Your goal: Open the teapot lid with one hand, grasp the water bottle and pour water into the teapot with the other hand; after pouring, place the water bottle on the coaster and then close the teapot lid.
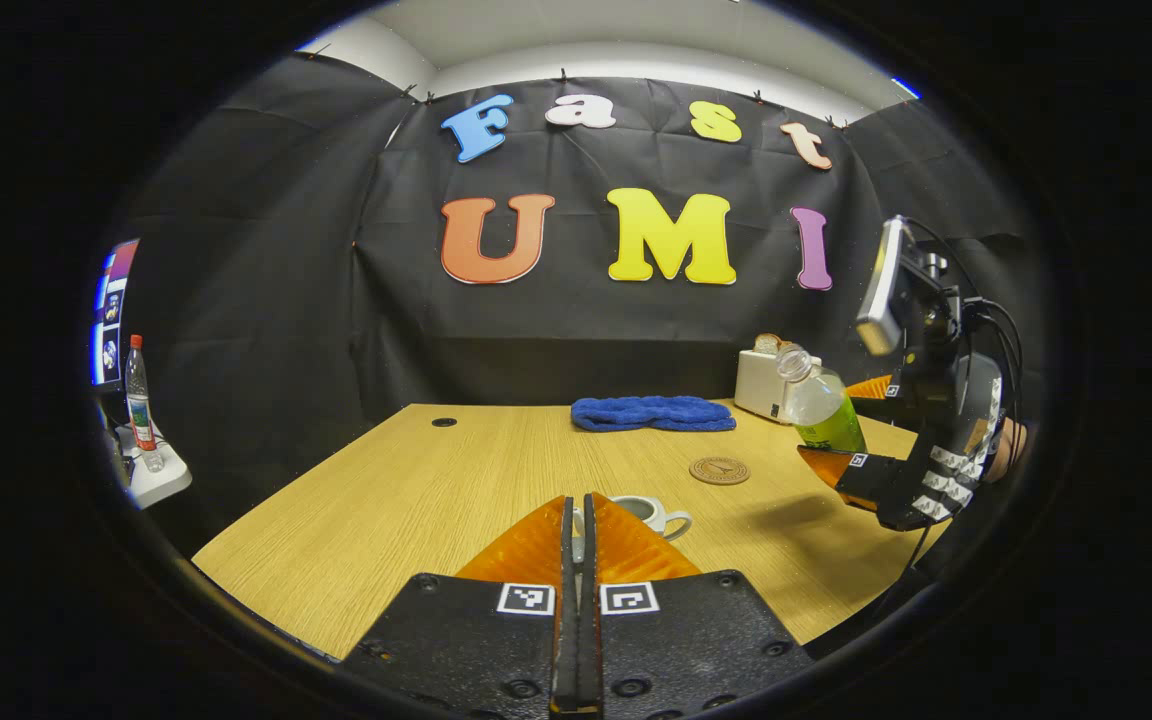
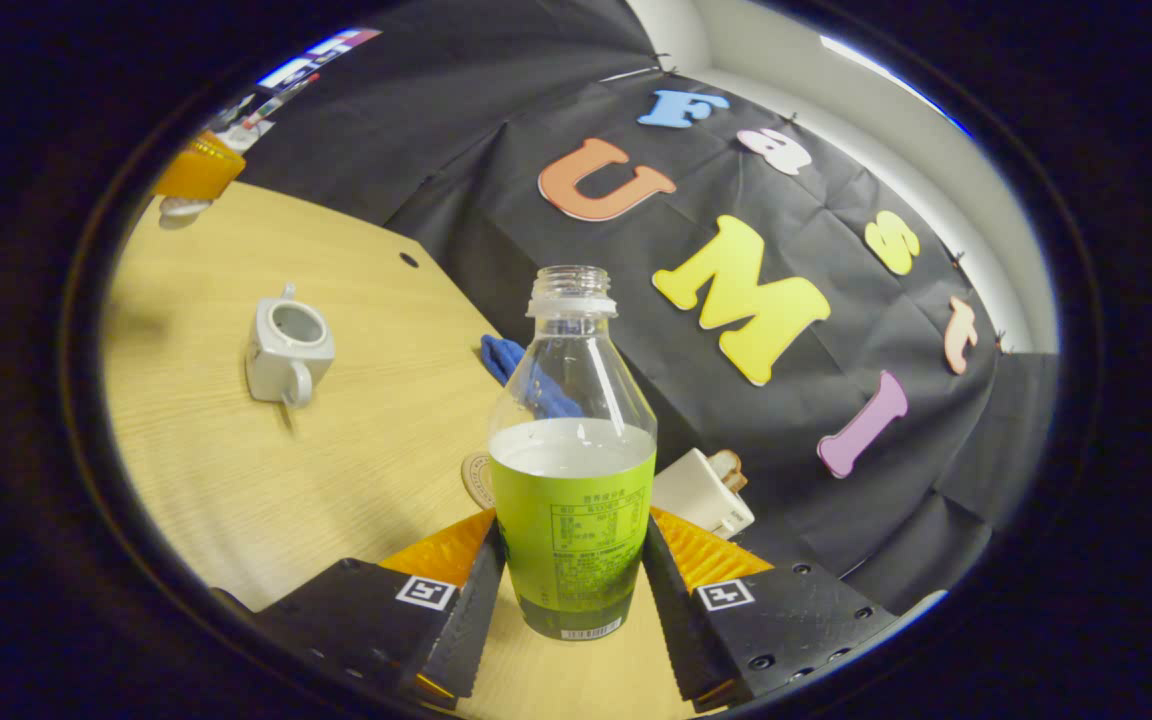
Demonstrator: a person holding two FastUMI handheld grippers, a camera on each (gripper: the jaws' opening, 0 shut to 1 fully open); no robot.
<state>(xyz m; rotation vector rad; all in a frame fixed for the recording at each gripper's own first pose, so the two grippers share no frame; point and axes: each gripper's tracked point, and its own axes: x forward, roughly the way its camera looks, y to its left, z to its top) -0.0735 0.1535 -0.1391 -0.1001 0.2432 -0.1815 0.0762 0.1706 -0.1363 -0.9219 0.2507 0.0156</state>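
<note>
Two grippers at work here, and the right gripper (image 2: 573, 560) has the bottle (image 2: 573, 470) pinched between its fingers, both pressing on the green label low down, cap off, water roughly halfway up. Ahead and to the left of that gripper sits the teapot (image 2: 286, 350), mouth open, no lid on it, handle turned toward the camera. In the left gripper view, the left gripper (image 1: 578, 530) has its fingers pressed together, and a small pale thing shows between the tips, most likely the lid, though I can't say for certain; the teapot (image 1: 648, 514) sits just beyond those tips. From there the right gripper (image 1: 861, 440) hangs off to the right and above the table (image 1: 416, 500), bottle (image 1: 821, 405) tilted with its neck leaning toward the pot, while the coaster (image 1: 719, 470) lies on the table between them. So the pour looks to be the step in hand, with the bottle not yet over the mouth. To do it well: carry the neck across until it is right above that small opening, then tip slowly, because the mouth is narrow and an uncapped bottle will gush if rolled too fast. Grip is low, so the wrist must do the rolling; keep the squeeze firm. Left gripper should hold clear of the stream.
</note>
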